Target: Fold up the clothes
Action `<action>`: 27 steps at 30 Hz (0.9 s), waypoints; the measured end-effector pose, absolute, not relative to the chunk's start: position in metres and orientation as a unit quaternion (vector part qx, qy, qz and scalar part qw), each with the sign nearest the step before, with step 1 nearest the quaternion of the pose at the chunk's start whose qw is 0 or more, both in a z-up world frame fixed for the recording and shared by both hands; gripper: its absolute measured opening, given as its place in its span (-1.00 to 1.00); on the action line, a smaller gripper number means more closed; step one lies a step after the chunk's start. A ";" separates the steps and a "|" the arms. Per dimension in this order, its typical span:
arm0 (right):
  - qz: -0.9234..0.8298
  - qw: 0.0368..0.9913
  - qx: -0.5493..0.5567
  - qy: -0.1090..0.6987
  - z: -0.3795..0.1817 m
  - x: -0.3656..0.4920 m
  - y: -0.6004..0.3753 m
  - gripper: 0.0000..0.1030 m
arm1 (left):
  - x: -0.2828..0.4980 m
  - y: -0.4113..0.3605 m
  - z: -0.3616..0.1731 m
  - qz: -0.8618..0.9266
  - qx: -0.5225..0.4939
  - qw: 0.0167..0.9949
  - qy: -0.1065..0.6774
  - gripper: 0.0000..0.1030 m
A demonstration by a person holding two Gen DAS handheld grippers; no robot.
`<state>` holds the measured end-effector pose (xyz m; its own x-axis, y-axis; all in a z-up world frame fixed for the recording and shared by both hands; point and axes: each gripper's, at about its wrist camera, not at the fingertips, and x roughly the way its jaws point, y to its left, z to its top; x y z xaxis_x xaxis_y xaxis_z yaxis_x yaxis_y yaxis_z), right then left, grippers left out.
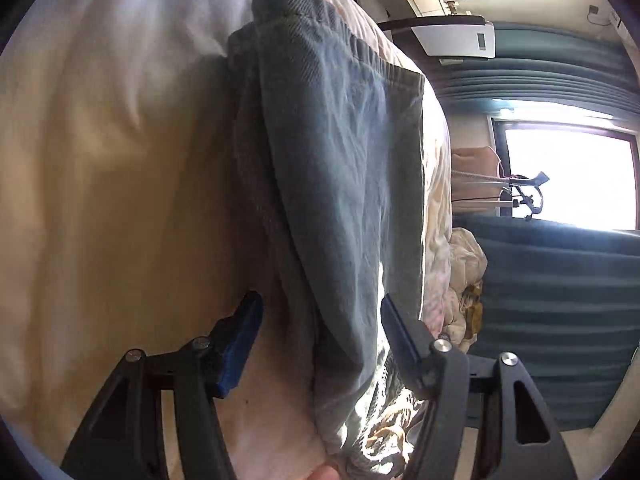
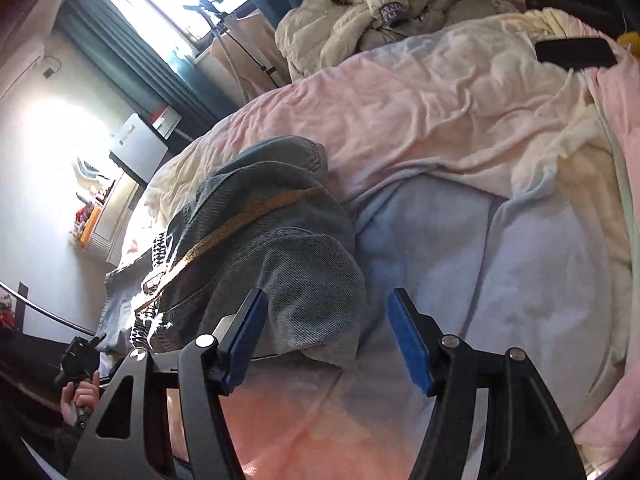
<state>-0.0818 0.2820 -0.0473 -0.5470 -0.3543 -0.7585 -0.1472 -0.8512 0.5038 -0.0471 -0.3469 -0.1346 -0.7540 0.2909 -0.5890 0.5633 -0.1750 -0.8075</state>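
Note:
A folded blue denim garment [image 1: 340,160] lies on the pale bed sheet [image 1: 100,160]. Its elastic waistband is at the far end. My left gripper [image 1: 320,320] stands open astride the garment's near end; its left pad is clear of the cloth and its right pad sits at the cloth's edge. In the right wrist view the same denim garment [image 2: 272,248] lies bunched, with a tan seam across it. My right gripper [image 2: 328,320] is open just above its near corner, and the blue pads do not press on the cloth.
A heap of cream clothes [image 2: 380,12] lies at the far end of the pink-and-white bedding [image 2: 420,120], with a black flat object [image 2: 576,52] beside it. Teal curtains [image 1: 560,300] and a bright window [image 1: 568,176] stand past the bed. A hand [image 2: 76,396] grips a black handle at lower left.

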 end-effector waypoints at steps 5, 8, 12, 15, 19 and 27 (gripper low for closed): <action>-0.806 0.065 0.485 -0.333 -0.068 -0.085 0.294 0.23 | -0.060 -0.358 -0.139 -0.700 0.311 0.097 0.635 0.22; -0.790 0.074 0.487 -0.365 -0.073 -0.085 0.297 0.23 | -0.065 -0.363 -0.131 -0.730 0.298 0.119 0.603 0.21; -0.782 0.077 0.490 -0.378 -0.077 -0.085 0.297 0.23 | -0.070 -0.365 -0.125 -0.752 0.276 0.127 0.584 0.19; -0.778 0.079 0.491 -0.385 -0.078 -0.086 0.298 0.23 | -0.074 -0.365 -0.125 -0.759 0.270 0.132 0.577 0.16; -0.774 0.080 0.491 -0.391 -0.080 -0.088 0.299 0.23 | -0.083 -0.365 -0.121 -0.774 0.278 0.147 0.549 -0.07; -0.799 0.070 0.483 -0.352 -0.074 -0.094 0.295 0.26 | -0.082 -0.365 -0.070 -0.844 0.241 0.157 0.453 -0.83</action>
<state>-0.0943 0.2945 -0.0740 -0.5233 -0.4511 -0.7230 -0.2288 -0.7429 0.6291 -0.0817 -0.3654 -0.0699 -0.8347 -0.0472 -0.5486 0.4833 -0.5402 -0.6889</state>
